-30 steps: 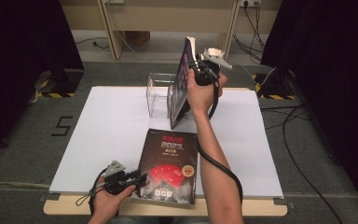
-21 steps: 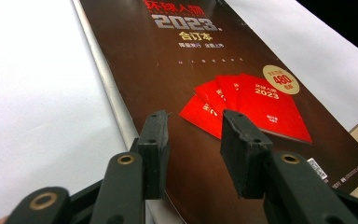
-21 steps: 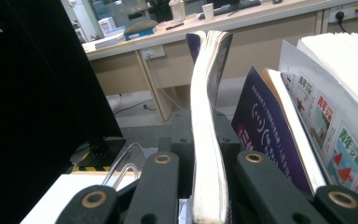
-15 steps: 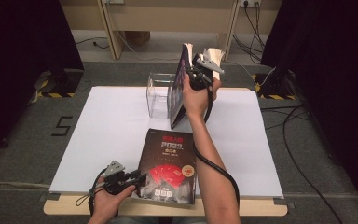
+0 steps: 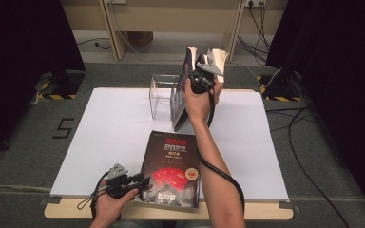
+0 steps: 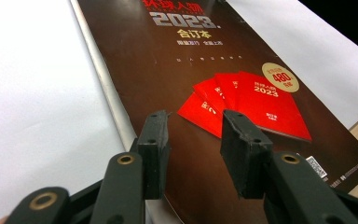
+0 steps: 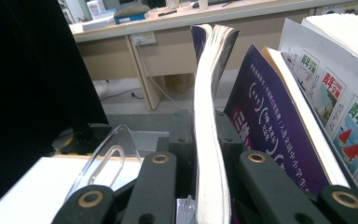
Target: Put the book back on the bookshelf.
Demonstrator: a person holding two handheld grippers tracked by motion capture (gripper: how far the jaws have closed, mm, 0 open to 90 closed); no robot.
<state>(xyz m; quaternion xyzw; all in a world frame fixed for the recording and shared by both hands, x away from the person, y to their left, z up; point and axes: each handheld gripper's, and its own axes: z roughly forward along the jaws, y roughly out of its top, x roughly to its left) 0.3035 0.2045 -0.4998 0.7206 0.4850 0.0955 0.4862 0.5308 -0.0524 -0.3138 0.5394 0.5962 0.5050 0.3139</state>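
While the right claw (image 5: 200, 71) grips a thin magazine (image 7: 208, 140) upright by its top edge, that magazine stands on the desk (image 5: 100, 128) just on the near-right side of the clear acrylic holder (image 5: 164, 95), leaning against the other magazines (image 7: 279, 126) already stood there. Its jaws have just been easing apart, yet in the right claw view the pages are pinched between the pads, so the grip looks loosened rather than let go. Held this way, the magazine's long axis runs up and down, its lower edge on the desk.

The relation that matters next is the one at the near edge. A dark 2023 bound volume (image 5: 172, 166) lies flat on the desk, straight toward the person from the holder, its long axis running from the near edge toward the holder. The left claw (image 6: 193, 154) hovers at its near-left corner, jaws half open and empty, one jaw over the spine edge and one over the cover. That hand is by far the nearer to it; I judge the volume goes to the holder next.
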